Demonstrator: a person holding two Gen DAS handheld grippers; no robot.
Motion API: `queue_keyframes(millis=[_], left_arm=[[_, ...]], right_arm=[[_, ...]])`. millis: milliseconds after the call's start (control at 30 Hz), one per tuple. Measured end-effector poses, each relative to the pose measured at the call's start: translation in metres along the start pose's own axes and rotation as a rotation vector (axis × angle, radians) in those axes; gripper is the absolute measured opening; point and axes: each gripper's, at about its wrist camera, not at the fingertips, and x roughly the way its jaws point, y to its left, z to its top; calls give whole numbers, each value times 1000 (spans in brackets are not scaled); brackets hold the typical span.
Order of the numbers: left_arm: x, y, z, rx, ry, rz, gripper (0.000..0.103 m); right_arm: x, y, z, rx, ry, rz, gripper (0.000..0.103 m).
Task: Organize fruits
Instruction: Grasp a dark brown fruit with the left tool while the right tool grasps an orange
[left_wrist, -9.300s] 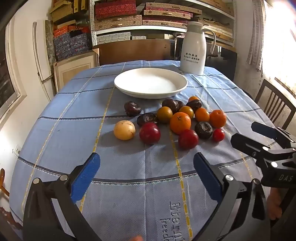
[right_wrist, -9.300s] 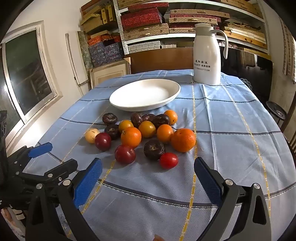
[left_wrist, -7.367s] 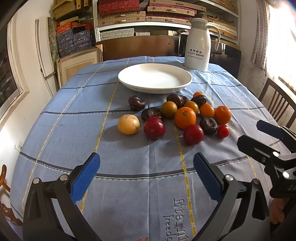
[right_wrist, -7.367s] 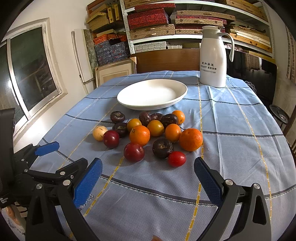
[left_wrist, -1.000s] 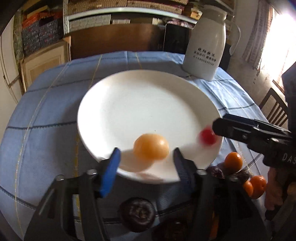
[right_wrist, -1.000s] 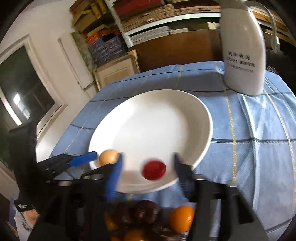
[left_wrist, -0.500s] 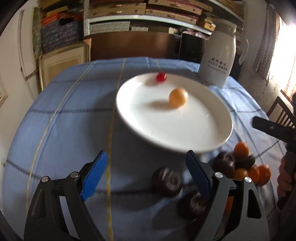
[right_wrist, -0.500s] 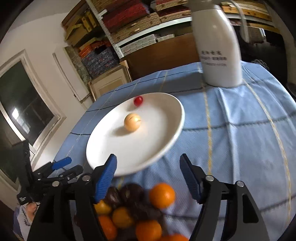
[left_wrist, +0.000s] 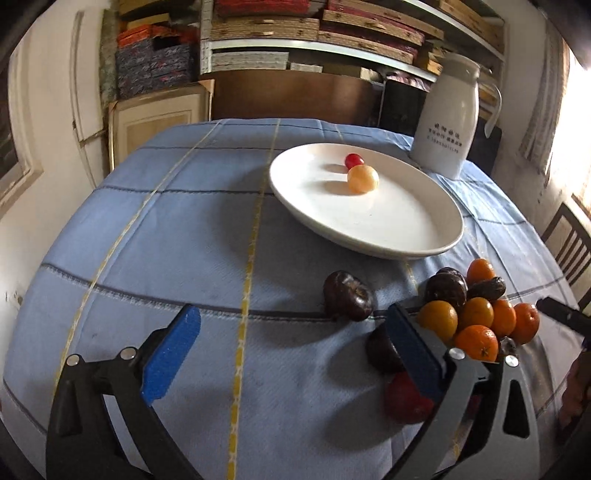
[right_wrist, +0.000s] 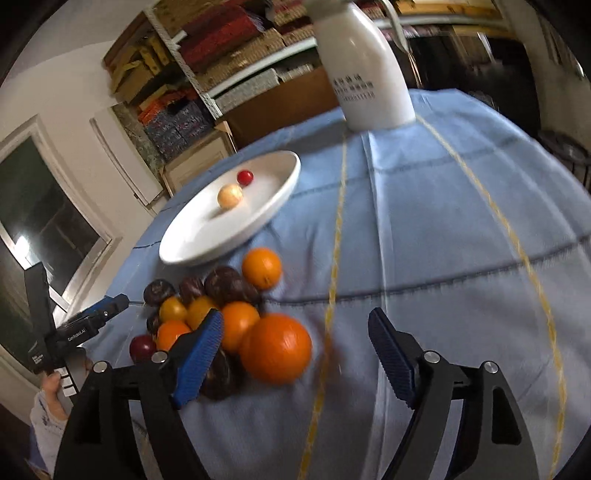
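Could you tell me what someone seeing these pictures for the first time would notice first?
Probably the white plate on the blue checked tablecloth, holding only a small red fruit and a pale yellow fruit side by side. Next, the bright heap of oranges and dark fruits on the cloth beside the plate. A tall white jug stands behind the plate.

- We see a table in a blue checked tablecloth (left_wrist: 184, 229).
- On it: white plate (left_wrist: 406, 236) upper right, white jug (left_wrist: 445, 122) behind, fruit pile (left_wrist: 476, 310) lower right.
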Motion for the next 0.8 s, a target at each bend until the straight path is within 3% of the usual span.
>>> queue_keyframes(millis=[233,600,667,733,800], left_arm=[[2,4,-3,-32,20,-7,98],[8,1,-4,-13,41,-2,98],[10,0,-3,-11,42,-4,98],[12,-3,-1,2,37,-1,98],[15,-7,1,23,30,12,98]], right_arm=[[2,14,-4,-73,13,4,81],[11,18,-10,-83,79,11,74],[14,19,-11,-86,95,21,68],[18,18,-11,-81,119,32,52],[21,16,-12,-71,138,39,47]])
